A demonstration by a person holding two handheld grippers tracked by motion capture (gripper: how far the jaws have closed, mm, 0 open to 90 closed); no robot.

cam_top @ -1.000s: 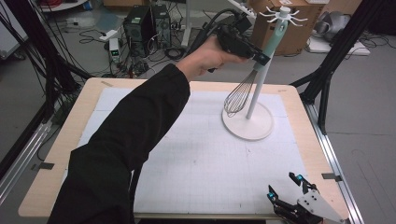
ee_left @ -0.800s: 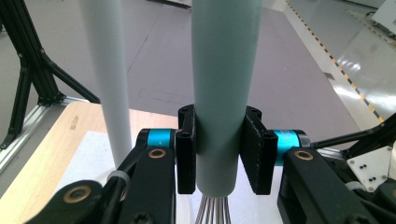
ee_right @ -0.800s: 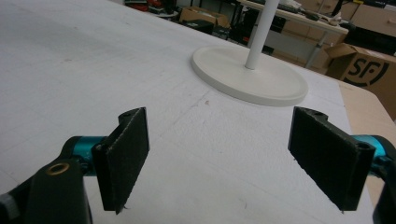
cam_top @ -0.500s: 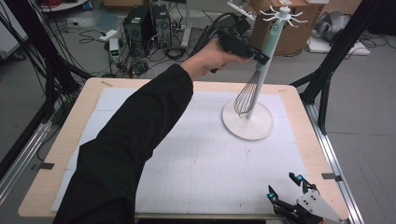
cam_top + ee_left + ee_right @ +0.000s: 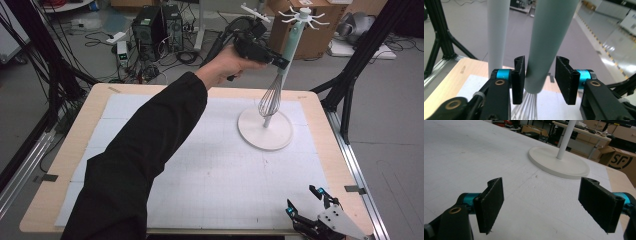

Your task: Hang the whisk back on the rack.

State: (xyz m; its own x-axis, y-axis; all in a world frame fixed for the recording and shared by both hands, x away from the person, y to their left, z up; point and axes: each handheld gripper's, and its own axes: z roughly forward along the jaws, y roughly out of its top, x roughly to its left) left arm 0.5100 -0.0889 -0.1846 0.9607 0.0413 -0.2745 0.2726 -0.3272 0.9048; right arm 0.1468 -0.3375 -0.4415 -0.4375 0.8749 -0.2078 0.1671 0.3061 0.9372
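Note:
A whisk with a pale teal handle [image 5: 287, 47] and wire head [image 5: 270, 100] hangs upright beside the white post of a hook stand [image 5: 265, 131], its top up among the hooks [image 5: 302, 14]. My left gripper [image 5: 280, 62], raised high, has the handle [image 5: 546, 37] between its jaws. The jaws have just been opening: the left pad [image 5: 519, 78] sits close to the handle and a gap shows at the right pad, so my left gripper [image 5: 540, 77] is open. My right gripper [image 5: 303, 200] [image 5: 541, 207] rests open and empty near the table's front right corner.
The stand's round base [image 5: 559, 162] sits on the white gridded mat [image 5: 210, 165] at the back right. The stand's post [image 5: 498, 32] rises just left of the handle. Black frame legs [image 5: 350, 85] flank the table; boxes and computers lie on the floor behind.
The left hand shifted slightly right and the whisk swung from a tilt to hang straight along the post. The right gripper has not moved.

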